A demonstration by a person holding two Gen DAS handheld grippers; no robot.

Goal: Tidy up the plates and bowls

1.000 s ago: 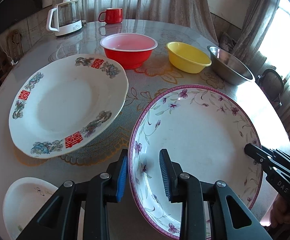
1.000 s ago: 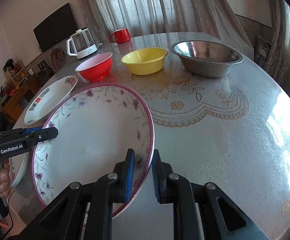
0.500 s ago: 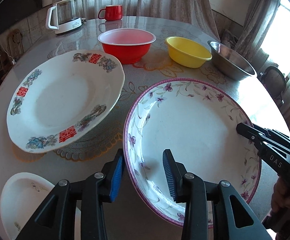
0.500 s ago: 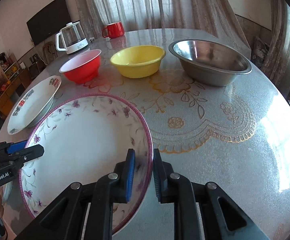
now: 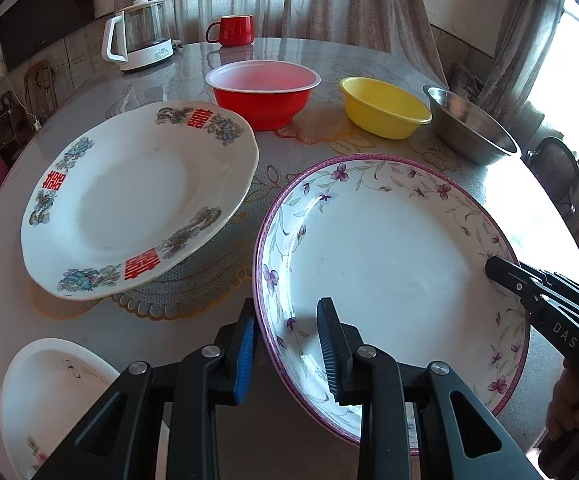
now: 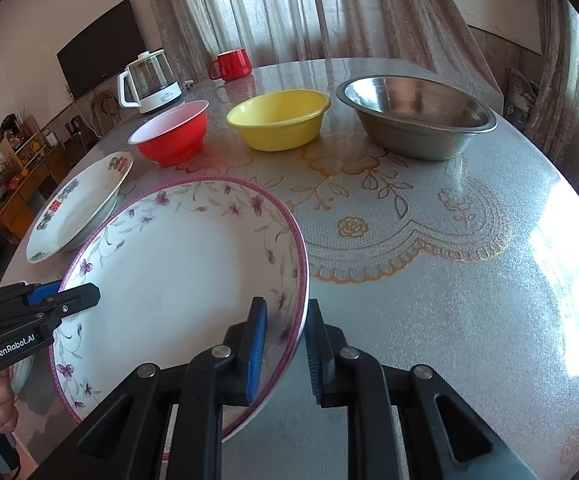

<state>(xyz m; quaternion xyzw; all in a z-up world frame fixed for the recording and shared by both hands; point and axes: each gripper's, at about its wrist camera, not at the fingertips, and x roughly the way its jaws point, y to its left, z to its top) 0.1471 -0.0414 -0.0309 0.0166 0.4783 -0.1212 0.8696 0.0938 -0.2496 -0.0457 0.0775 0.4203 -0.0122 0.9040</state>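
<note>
A lace-patterned round desk point(image 6: 429, 280) in a curtained room carries the job. The purple-flowered plate point(image 5: 389, 264) sits at the near edge, both grippers straddling its rim: the left gripper point(image 5: 285, 344) with fingers set wide around it, the right gripper point(image 6: 285, 344) narrower, though whether its pads actually touch is hard to tell. The red-character plate point(image 5: 137, 196), small white dish point(image 5: 49, 396), red bowl point(image 5: 263, 92), yellow bowl point(image 5: 385, 106) and steel bowl point(image 6: 415, 114) all lie separate, so stacking appears barely begun.
</note>
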